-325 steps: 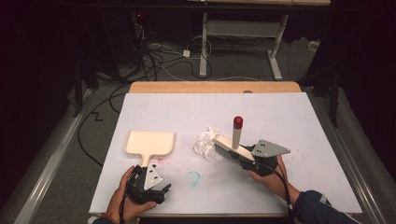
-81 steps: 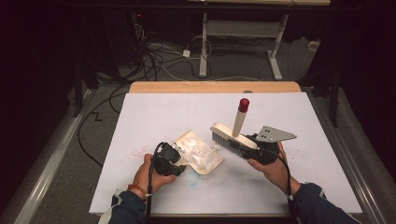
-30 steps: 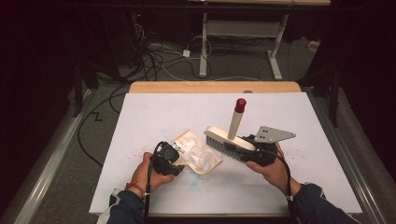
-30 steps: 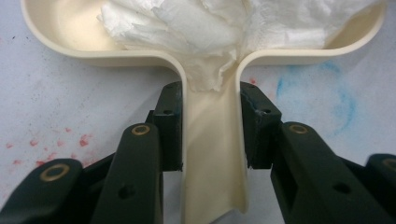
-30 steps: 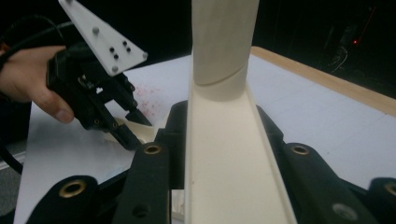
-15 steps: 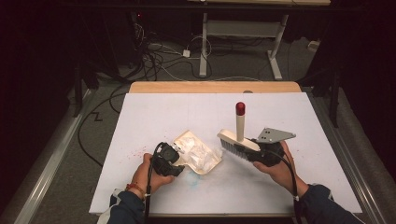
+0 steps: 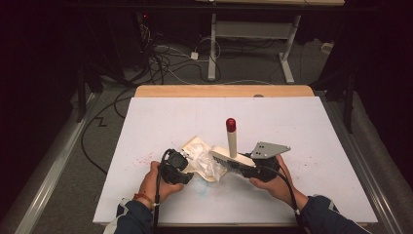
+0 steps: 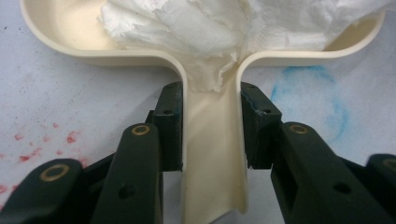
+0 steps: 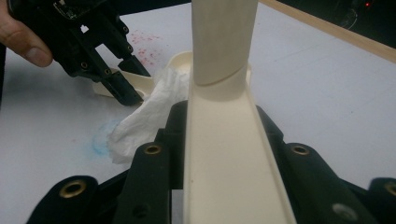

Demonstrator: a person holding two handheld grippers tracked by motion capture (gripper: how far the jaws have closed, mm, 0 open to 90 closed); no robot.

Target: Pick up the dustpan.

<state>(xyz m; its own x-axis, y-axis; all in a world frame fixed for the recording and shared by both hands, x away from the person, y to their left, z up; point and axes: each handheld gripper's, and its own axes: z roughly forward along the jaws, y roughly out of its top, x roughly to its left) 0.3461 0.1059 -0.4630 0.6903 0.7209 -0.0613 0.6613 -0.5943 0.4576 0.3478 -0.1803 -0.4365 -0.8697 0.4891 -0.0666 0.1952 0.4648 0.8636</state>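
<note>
A cream dustpan (image 7: 194,145) lies on the white table sheet, and my left gripper (image 7: 181,170) is shut on its handle (image 8: 212,140). The pan's wall (image 8: 60,28) curves around crumpled white tissue (image 8: 210,28). My right gripper (image 7: 254,170) is shut on a cream brush (image 7: 229,158) whose red-tipped handle (image 7: 230,124) points up. The brush head meets the tissue (image 7: 208,165) at the pan's mouth. In the right gripper view the brush body (image 9: 224,154) runs between the jaws, with the tissue (image 9: 149,116), dustpan (image 9: 180,60) and left gripper (image 9: 93,46) beyond.
A blue stain (image 8: 310,102) and red specks (image 8: 42,144) mark the white sheet (image 7: 302,126) near the pan. A wooden table edge (image 7: 224,91) runs along the far side. Cables (image 7: 160,58) and a desk frame (image 7: 253,29) sit on the floor behind.
My right gripper has swept the brush leftward against the tissue at the dustpan's mouth. The left gripper and dustpan have stayed put.
</note>
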